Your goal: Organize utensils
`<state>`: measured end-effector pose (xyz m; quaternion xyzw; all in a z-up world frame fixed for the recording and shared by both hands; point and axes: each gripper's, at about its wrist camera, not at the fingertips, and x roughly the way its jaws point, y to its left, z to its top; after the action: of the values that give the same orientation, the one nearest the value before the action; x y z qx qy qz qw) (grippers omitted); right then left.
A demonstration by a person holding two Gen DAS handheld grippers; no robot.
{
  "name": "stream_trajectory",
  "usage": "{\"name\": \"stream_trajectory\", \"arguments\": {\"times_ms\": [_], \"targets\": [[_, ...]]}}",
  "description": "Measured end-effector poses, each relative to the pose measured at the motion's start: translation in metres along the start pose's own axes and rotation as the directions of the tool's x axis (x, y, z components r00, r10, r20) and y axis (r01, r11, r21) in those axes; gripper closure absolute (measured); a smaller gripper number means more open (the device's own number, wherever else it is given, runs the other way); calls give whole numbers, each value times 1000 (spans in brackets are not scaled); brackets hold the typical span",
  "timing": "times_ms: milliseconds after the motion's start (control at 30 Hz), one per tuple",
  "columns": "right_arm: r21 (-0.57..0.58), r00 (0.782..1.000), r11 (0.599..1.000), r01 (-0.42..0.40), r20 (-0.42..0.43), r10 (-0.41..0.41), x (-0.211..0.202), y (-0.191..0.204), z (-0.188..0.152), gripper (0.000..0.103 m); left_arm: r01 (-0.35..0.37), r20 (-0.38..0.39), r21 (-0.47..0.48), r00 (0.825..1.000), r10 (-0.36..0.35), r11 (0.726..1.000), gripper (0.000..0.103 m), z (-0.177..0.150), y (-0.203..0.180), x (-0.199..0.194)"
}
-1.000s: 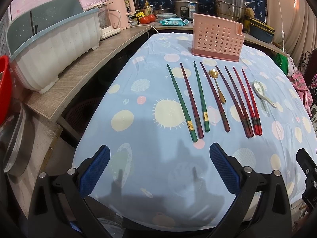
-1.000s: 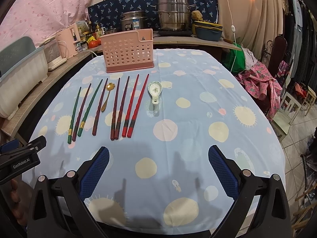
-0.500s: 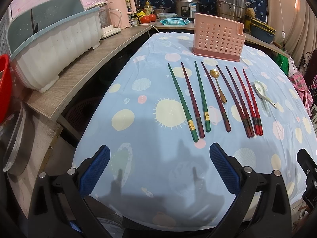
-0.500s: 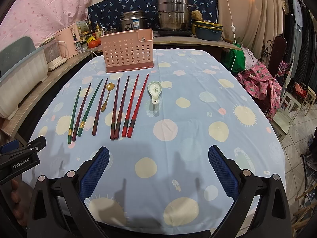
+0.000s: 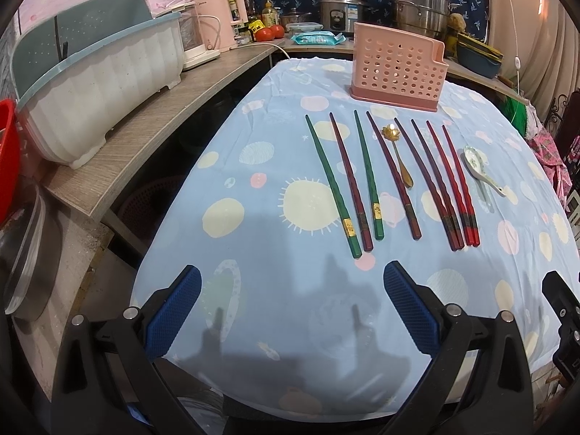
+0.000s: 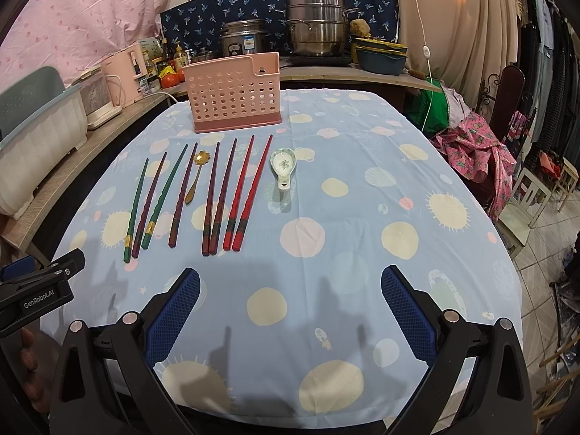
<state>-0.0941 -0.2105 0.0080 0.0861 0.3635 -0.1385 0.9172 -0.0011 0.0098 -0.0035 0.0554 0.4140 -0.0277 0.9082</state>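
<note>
Your left gripper (image 5: 291, 302): jaws wide apart, nothing held, above the near edge of the table (image 5: 253, 272). Your right gripper (image 6: 290, 302): likewise spread wide and bare, over the near edge.

Open room: a broad bare strip of cloth (image 6: 362, 217) lies between your blue pads (image 6: 174, 311) and the utensil row; the right half of the table holds nothing but cloth. A wooden counter (image 5: 152, 123) runs close along the left edge.

Rack (image 6: 233, 92): pink perforated plastic, upright at the far middle of the table; contents cannot be seen through the holes.

Chopsticks (image 6: 210, 195): eight in a row just near of the rack, tips far, butts near. From the left: green, dark red, green, dark red, then two dark red touching, then two bright red (image 5: 456, 185) touching. Slim, tapered, glossy.

Gold spoon (image 6: 195, 174): flower-shaped bowl, lying between the fourth and fifth chopsticks.

White spoon (image 6: 283, 166): ceramic, floral print, just right of the row.

Tub (image 5: 98, 79): ribbed white plastic, on the counter.
</note>
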Motion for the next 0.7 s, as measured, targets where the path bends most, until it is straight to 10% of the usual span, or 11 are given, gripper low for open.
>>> {"name": "stream_trajectory", "arguments": {"times_ms": [700], "targets": [[1,1000,1000,-1,0,1,0,0,0,7,0,-4,-6,1000,0,1000,7,0,1,0]]}}
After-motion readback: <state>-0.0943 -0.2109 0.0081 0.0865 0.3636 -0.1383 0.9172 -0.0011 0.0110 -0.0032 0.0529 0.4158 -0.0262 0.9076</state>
